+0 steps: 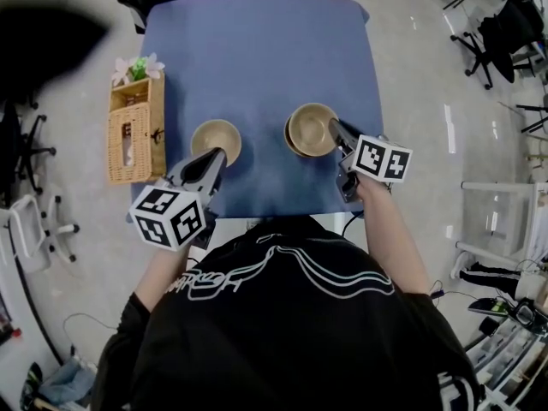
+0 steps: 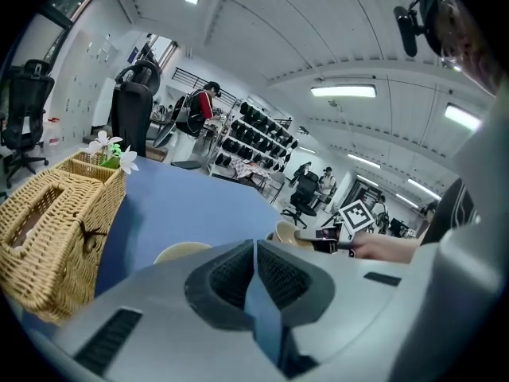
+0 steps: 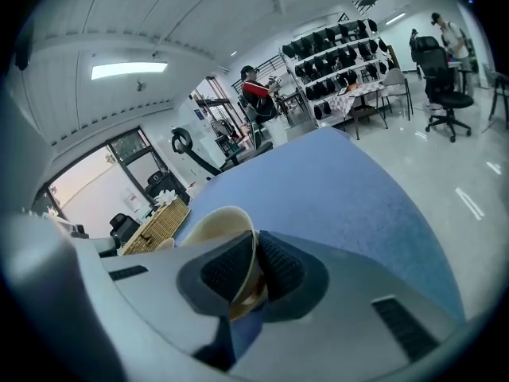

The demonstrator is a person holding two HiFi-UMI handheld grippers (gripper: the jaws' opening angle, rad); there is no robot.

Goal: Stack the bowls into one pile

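Observation:
Two tan bowls show on the blue table [image 1: 257, 50]. The left bowl [image 1: 216, 138] stands alone, with my left gripper [image 1: 217, 155] just at its near rim, jaws shut and empty. In the left gripper view that bowl [image 2: 181, 251] peeks over the closed pads of the left gripper [image 2: 254, 245]. My right gripper [image 1: 335, 128] is shut on the right-hand rim of the right bowl [image 1: 312, 128], which seems to sit in or just over another bowl beneath it. In the right gripper view the rim of the held bowl [image 3: 219, 225] runs between the pads of the right gripper [image 3: 256, 255].
A wicker basket [image 1: 134, 131] with white flowers [image 1: 137, 65] stands along the table's left edge, also seen as a wicker basket [image 2: 48, 229] in the left gripper view. Office chairs [image 1: 497, 32] and shelving stand on the floor around the table.

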